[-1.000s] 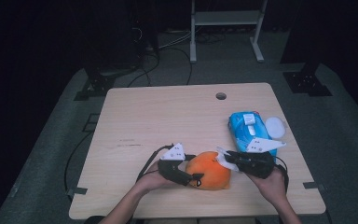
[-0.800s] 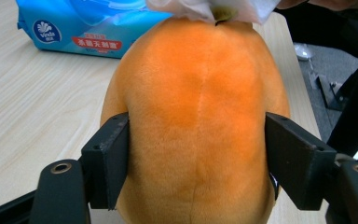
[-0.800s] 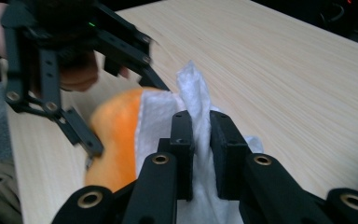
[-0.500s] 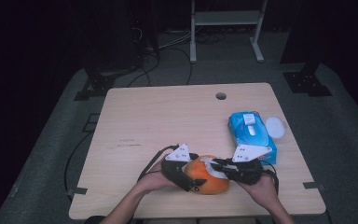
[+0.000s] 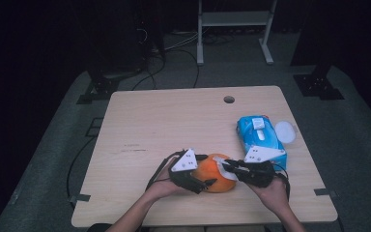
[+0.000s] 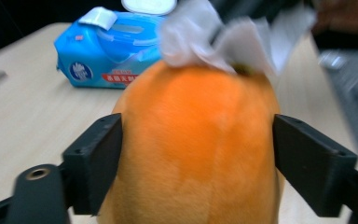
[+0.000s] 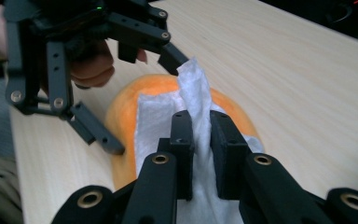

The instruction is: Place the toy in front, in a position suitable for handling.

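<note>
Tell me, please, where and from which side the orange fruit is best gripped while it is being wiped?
Probably across its widest middle, coming level from the person's left. The orange fruit is round and lies on the table, so jaws straddling its bulge, as the left gripper does, should stop it rolling. That leaves the top free for the wipe pinched in the right gripper.

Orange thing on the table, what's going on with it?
A person is wiping an orange fruit with two handheld grippers. The left gripper straddles the fruit; its jaws have just been opening and closing, and I can't tell whether they press on it now. The right gripper is shut on a white wipe and holds it against the fruit's top. A blue pack of wipes, lid flipped open, lies to the right on the wooden table.
</note>
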The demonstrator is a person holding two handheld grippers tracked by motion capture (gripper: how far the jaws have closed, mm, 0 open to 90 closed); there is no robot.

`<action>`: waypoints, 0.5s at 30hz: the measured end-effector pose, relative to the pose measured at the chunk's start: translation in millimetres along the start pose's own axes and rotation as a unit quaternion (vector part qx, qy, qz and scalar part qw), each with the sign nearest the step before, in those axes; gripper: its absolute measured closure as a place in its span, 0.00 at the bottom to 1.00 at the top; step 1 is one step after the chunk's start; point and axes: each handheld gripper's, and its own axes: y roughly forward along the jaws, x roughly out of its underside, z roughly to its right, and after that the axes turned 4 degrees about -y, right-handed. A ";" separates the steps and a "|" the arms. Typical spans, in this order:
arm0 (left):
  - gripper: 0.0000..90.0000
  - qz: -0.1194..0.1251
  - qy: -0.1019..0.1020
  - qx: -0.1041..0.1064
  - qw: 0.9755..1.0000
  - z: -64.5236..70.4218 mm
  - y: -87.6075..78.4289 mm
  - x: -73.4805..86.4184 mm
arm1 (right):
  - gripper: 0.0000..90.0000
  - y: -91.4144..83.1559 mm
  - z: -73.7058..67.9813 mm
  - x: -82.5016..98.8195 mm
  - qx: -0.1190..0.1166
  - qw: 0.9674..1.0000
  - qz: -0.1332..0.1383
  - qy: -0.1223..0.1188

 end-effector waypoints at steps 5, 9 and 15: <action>0.32 -0.005 -0.033 0.007 0.999 -5.2 -4.7 3.5 | 0.88 -0.4 -2.2 -1.9 -0.003 1.000 -0.005 -0.011; 0.35 -0.012 -0.040 0.007 0.999 -6.5 -6.3 4.0 | 0.88 -7.1 5.0 2.6 0.010 1.000 -0.011 0.001; 0.34 -0.017 -0.049 0.011 0.999 -9.0 -7.1 8.0 | 0.88 -12.2 15.9 15.2 0.037 0.999 -0.026 0.024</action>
